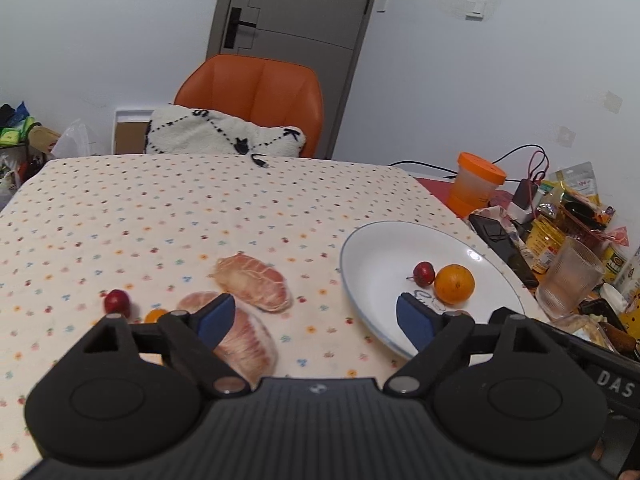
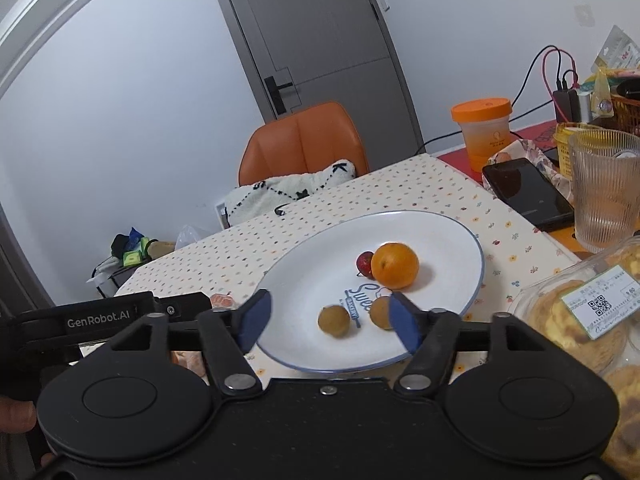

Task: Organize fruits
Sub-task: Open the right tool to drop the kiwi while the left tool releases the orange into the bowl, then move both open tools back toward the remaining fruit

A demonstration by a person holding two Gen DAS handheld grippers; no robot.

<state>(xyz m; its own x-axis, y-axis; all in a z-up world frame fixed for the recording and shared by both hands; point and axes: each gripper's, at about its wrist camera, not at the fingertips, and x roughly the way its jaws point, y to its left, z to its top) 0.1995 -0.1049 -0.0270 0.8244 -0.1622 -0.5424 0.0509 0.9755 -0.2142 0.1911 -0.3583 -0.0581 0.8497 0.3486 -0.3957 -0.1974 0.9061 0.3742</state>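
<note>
Two pomelo segments (image 1: 252, 284) lie on the tablecloth (image 1: 160, 220) at left, a red fruit (image 1: 117, 301) beside them. The left gripper (image 1: 316, 316), marked "GenRobot.AI", gapes empty. Right, the plate (image 2: 440, 236) printed "Swe…" holds an orange (image 2: 394, 265); the right gripper (image 2: 330, 316) spreads wide.

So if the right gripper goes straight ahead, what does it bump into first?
Probably the small brown fruit on the white plate, which lies between the open fingers of the right gripper. Depth is hard to judge; the gripper may be above it.
</note>
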